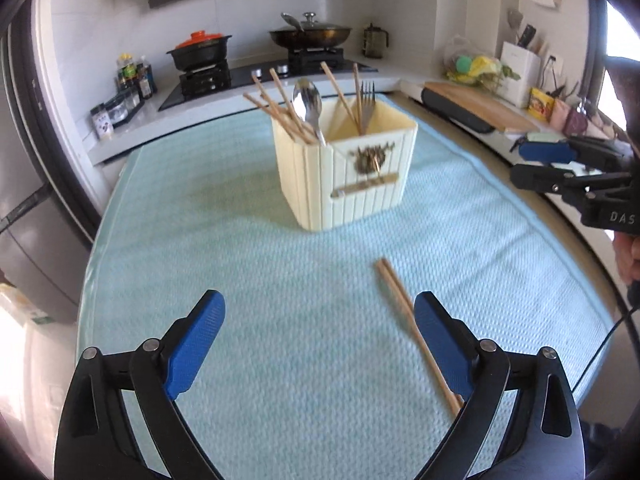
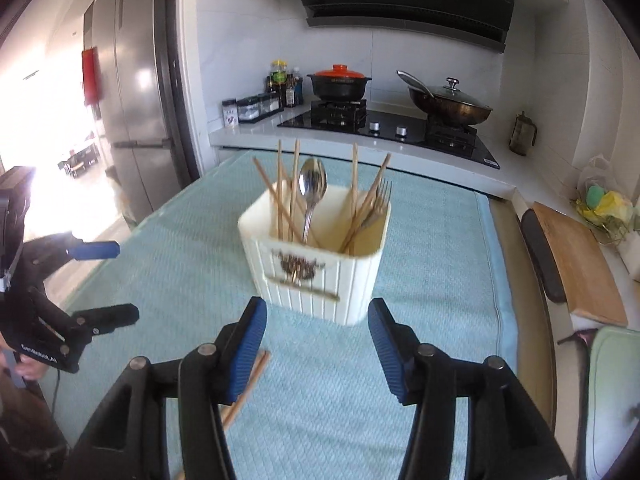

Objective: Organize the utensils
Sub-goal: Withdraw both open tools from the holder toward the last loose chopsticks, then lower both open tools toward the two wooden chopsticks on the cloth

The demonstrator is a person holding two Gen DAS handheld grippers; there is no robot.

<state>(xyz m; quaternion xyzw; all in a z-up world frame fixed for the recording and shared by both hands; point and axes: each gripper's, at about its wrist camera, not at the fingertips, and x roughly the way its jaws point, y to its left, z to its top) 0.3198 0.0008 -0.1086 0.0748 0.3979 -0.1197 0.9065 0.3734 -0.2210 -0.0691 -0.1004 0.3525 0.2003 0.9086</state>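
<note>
A cream utensil holder stands mid-table on a light blue cloth. It holds several wooden chopsticks, a metal spoon and a fork. One pair of wooden chopsticks lies flat on the cloth in front of the holder. My left gripper is open above the cloth, its right pad beside that pair, nothing between the jaws. My right gripper is open and empty, just in front of the holder, and shows at the right edge of the left wrist view.
A counter behind the table carries a hob with a black pot with an orange lid and a lidded wok. Spice bottles stand at the left, a wooden board at the right, a steel fridge to the left.
</note>
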